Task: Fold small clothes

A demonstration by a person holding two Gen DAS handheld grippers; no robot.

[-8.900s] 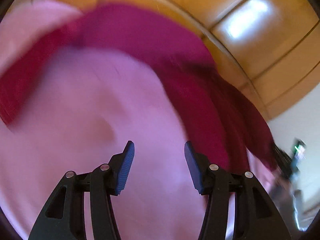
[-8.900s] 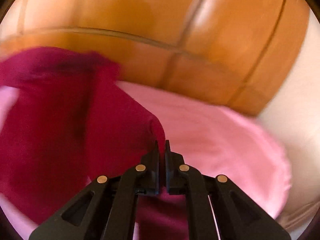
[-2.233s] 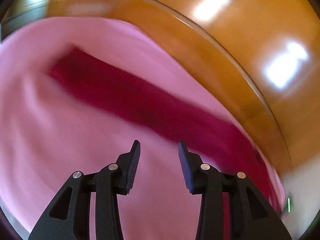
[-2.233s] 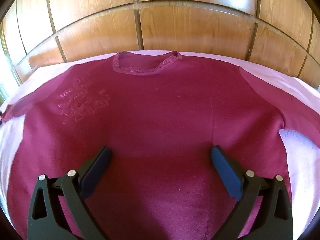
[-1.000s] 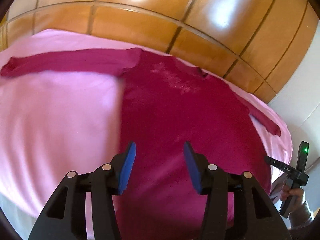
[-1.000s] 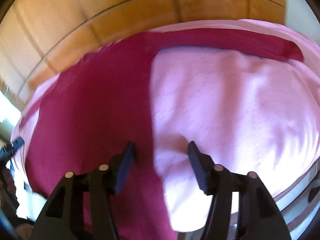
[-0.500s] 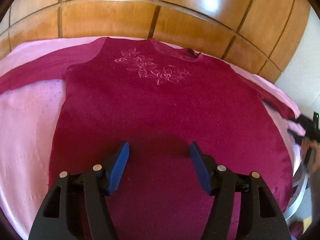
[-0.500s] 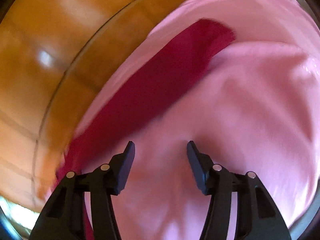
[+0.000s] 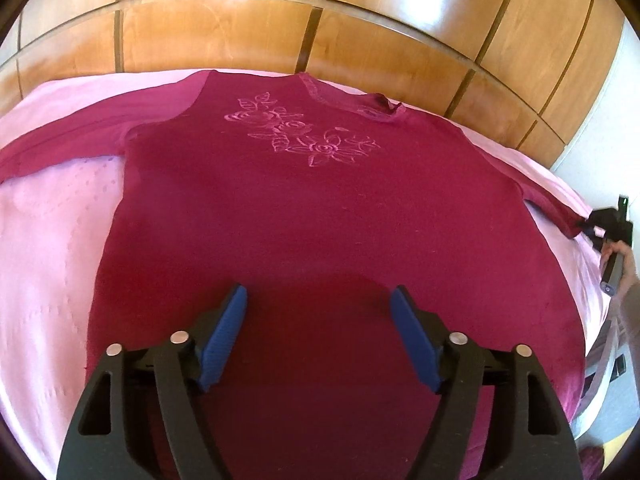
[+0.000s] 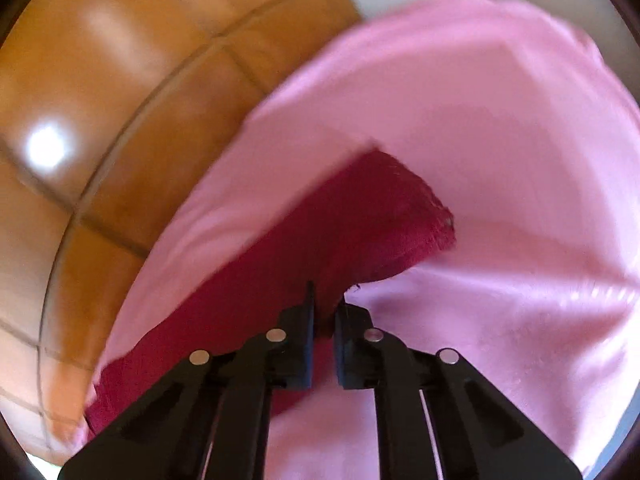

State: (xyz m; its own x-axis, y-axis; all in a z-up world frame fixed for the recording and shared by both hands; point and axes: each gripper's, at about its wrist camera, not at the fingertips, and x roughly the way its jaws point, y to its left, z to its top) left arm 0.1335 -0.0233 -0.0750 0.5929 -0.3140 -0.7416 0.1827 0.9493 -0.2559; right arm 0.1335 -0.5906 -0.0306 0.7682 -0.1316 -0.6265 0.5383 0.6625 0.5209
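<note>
A maroon long-sleeved top with pink flower stitching lies spread flat, front up, on a pink sheet. My left gripper hovers over the lower middle of the top. Its jaws are opening and the pads hold nothing. In the right wrist view my right gripper is shut on the top's right sleeve a little behind the cuff, with fabric pinched between the pads. From the left wrist view that gripper shows at the sleeve's end on the far right, with a person's hand holding it.
Glossy wooden panels rise right behind the far edge of the sheet. The pink sheet stretches beyond the cuff and drops off at the bed's right edge. The left sleeve lies stretched out to the left.
The left jaws have spread wider while the gripper stayed over the top's lower middle. The right gripper swung out along the right sleeve and closed on it near the cuff.
</note>
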